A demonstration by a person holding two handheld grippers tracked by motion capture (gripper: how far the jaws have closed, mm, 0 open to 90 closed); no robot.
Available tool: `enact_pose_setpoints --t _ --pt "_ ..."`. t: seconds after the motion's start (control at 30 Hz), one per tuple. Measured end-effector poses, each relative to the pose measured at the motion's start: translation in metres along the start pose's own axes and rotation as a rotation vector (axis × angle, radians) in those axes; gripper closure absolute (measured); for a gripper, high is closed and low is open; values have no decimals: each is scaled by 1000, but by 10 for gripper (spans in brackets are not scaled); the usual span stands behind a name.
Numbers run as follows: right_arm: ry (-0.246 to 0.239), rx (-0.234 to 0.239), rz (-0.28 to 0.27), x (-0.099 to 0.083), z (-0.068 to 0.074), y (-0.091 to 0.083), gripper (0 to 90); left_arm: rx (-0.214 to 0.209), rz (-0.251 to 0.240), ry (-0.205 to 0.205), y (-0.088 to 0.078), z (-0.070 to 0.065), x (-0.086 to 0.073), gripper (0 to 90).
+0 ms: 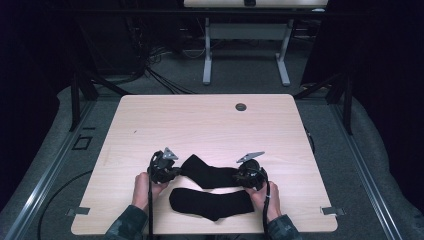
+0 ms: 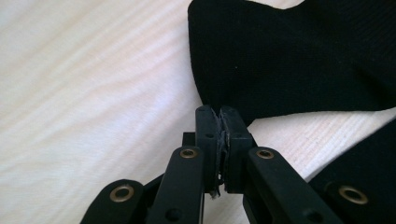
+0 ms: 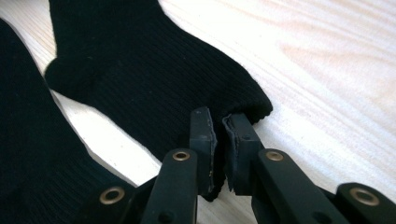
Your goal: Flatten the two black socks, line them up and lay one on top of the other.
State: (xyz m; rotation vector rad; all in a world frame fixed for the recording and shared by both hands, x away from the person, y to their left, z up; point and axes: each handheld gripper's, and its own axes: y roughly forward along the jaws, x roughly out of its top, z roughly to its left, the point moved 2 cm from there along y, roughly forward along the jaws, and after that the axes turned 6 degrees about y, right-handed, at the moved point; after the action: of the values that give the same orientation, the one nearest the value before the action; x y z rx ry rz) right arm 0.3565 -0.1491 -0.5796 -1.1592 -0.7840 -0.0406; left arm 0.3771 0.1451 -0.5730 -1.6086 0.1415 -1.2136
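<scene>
Two black socks lie on the pale wooden table (image 1: 200, 125). The far sock (image 1: 210, 173) stretches between my two grippers, and the near sock (image 1: 212, 202) lies flat just in front of it. My left gripper (image 1: 176, 171) is shut on the left end of the far sock (image 2: 289, 60), with a corner of fabric pinched between its pads (image 2: 219, 116). My right gripper (image 1: 239, 176) is shut on the ribbed cuff edge of the same sock (image 3: 140, 79), with cloth caught between its jaws (image 3: 218, 119). The near sock shows at the lower right of the left gripper view (image 2: 373, 154) and at the left of the right gripper view (image 3: 28, 154).
A round cable grommet (image 1: 241, 107) sits near the table's far edge. Bare wood spreads over the far half of the table. Beyond it stand the white legs of another table (image 1: 207, 65) and loose cables on the floor.
</scene>
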Motion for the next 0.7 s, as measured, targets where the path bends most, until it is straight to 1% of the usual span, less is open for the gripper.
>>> enact_pose_setpoints --t 0.07,0.1,0.13,0.17,0.2,0.23,0.27,0.3,0.37,0.4,0.43,0.47,0.5,0.53,0.57,0.6,0.63,0.67,0.7 --pt "-7 4 -6 2 1 -3 827 36 -5 29 -7 0 2 882" --pt "-9 2 -23 4 3 -4 827 52 -4 38 -10 0 3 882" --pt "-12 11 -28 6 4 -5 827 85 -3 58 -16 1 4 882" --pt "-16 24 -33 9 9 -7 826 97 -3 68 -22 2 5 882" --pt "-21 31 -45 12 13 -8 826 136 -9 87 -36 4 7 882" --pt "-43 37 -53 19 20 -12 827 147 -7 92 -42 6 7 882" --pt "-59 41 -56 22 24 -14 826 155 -11 98 -51 8 8 882" --pt "-62 42 -79 25 28 -15 826 161 -6 110 -58 8 8 881" --pt "-75 38 -85 30 30 -19 826 124 22 128 -61 4 8 872" --pt "-70 33 -84 30 29 -20 825 86 32 123 -57 1 6 853" --pt "-60 26 -74 29 26 -19 825 52 49 116 -54 0 4 791" --pt "-58 19 -65 27 22 -18 825 37 63 103 -50 -1 2 728" --pt "-54 11 -45 26 18 -16 825 22 74 90 -43 0 -4 676" --pt "-40 6 -21 21 11 -12 825 1 70 72 -40 1 -7 614" --pt "-42 -7 -1 19 8 -10 825 -9 55 34 -38 4 -10 553" --pt "-49 -9 22 17 3 -8 824 -19 49 10 -36 7 -13 521" --pt "-37 -6 18 15 1 -6 824 -18 39 -11 -36 11 -15 509" --pt "-36 -9 18 13 -1 -5 823 -11 28 -34 -35 14 -16 481" --pt "-47 -12 33 13 -3 -5 823 1 23 -55 -34 19 -17 478"
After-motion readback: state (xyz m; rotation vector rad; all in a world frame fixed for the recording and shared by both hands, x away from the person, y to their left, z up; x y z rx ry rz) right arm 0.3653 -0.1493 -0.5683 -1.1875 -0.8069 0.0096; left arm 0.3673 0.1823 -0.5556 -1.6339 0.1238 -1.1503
